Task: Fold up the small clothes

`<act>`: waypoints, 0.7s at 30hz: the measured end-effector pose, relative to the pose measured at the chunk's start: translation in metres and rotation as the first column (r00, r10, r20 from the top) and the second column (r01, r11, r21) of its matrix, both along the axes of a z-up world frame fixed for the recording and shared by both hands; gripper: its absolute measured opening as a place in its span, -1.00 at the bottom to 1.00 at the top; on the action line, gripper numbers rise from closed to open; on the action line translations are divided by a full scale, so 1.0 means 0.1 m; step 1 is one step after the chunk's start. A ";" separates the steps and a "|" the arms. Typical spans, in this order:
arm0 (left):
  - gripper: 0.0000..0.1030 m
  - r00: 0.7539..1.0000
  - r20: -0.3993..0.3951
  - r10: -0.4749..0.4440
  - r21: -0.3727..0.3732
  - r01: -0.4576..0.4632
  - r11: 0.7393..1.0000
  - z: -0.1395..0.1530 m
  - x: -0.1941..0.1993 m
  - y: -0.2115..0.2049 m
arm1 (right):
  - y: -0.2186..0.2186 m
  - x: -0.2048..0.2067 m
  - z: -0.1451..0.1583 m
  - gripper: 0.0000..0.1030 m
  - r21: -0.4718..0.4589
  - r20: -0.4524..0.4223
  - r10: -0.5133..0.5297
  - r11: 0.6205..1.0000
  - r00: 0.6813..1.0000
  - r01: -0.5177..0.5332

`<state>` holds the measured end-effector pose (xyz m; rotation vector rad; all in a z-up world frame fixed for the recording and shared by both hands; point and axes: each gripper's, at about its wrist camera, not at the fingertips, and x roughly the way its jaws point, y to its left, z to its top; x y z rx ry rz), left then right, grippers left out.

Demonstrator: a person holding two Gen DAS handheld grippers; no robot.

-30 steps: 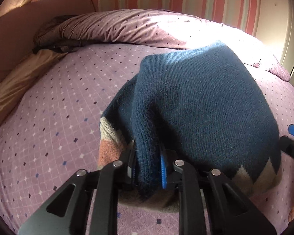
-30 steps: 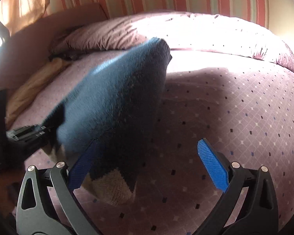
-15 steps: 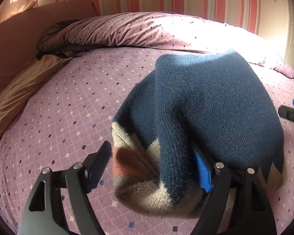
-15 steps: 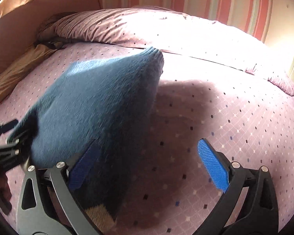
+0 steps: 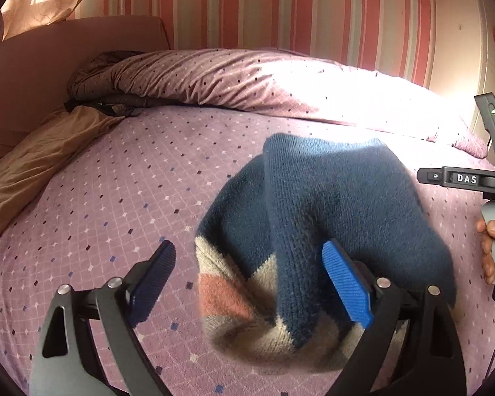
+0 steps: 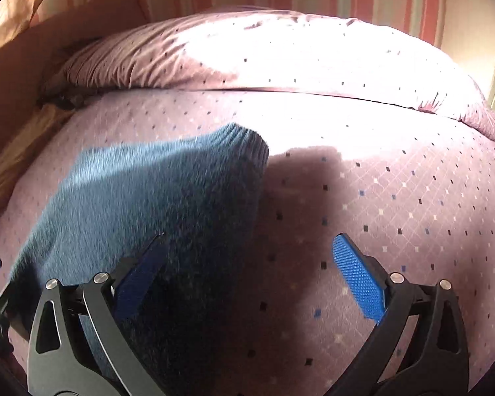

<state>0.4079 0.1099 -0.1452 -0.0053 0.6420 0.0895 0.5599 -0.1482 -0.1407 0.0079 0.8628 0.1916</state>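
I have the left gripper released: its jaws have just been opening, and now they stand wide, with the folded edge of the navy knit sweater still lying between them, resting against the blue pad on the right but not pressed from both sides. The sweater sits bunched on the bed, on the mauve diamond-print cover, its cream and salmon patterned band turned up toward my left camera. My right gripper is also spread open, holding nothing; its left pad lies over the edge of the knit, and the other hangs above bare cover. I judge that one fold has been laid down and let go, and the garment is not yet a tidy, flat packet. The next move, as I see it, calls for clearing both grippers from the wool without dragging it, then picking a fresh edge to bring across. The only writing I can read is "DAS" on a label on the black body of the right-hand tool, where a person's fingers wrap the handle.
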 end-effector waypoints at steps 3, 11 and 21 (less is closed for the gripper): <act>0.77 0.998 -0.059 0.000 0.061 0.004 0.998 -0.09 0.16 -0.04 | 0.14 0.27 -0.16 0.94 -0.007 -0.083 0.015 1.000 0.996 -0.015; 0.97 0.995 -0.100 0.023 0.032 -0.020 0.999 -0.37 0.19 0.13 | 0.12 0.21 -0.23 0.94 0.027 -0.077 0.007 1.000 0.997 -0.005; 0.95 0.998 -0.056 0.019 -0.061 -0.022 0.998 -0.13 -0.22 0.26 | -0.18 -1.17 0.04 0.94 0.138 0.035 0.070 0.988 0.997 -0.074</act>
